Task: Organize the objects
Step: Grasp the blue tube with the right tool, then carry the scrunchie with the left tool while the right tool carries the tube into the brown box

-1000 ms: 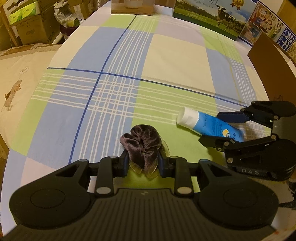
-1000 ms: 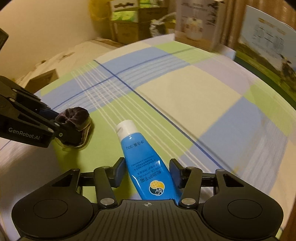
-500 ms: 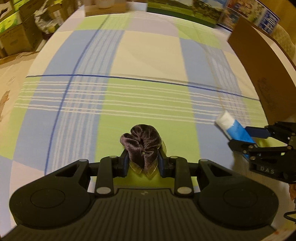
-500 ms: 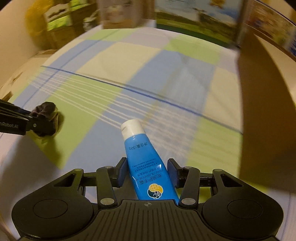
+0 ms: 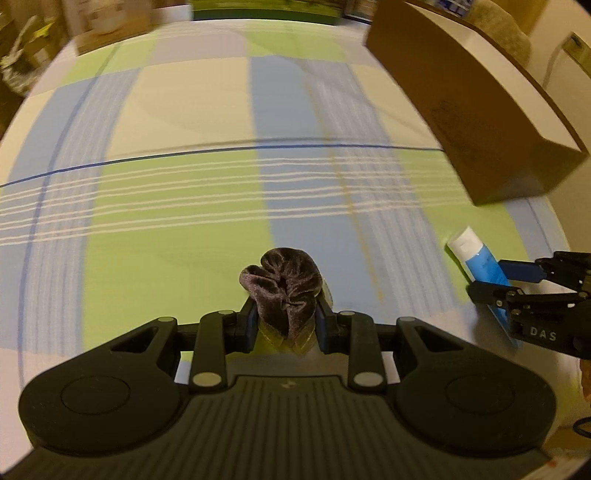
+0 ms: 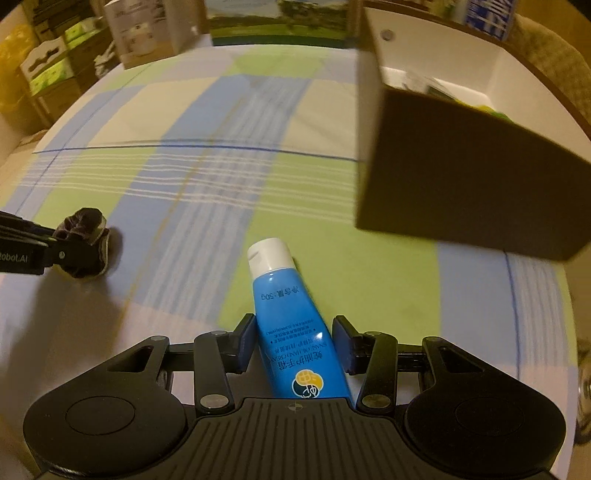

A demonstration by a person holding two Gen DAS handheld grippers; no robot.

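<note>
My left gripper is shut on a dark purple velvet scrunchie and holds it over the checked tablecloth. The scrunchie also shows at the left of the right wrist view. My right gripper is shut on a blue hand-cream tube with a white cap. The tube and the right gripper also show at the right edge of the left wrist view, the tube cap pointing up-left. A brown cardboard box with a white inside stands open-topped just ahead and right of the tube.
The same box fills the upper right of the left wrist view. A blue, green and cream checked cloth covers the table. Printed cartons stand along the far edge. Boxes are stacked beyond the table at the left.
Both grippers have swung to the right with their objects still held. The cardboard box has come much closer and now looms at the right of both views.
</note>
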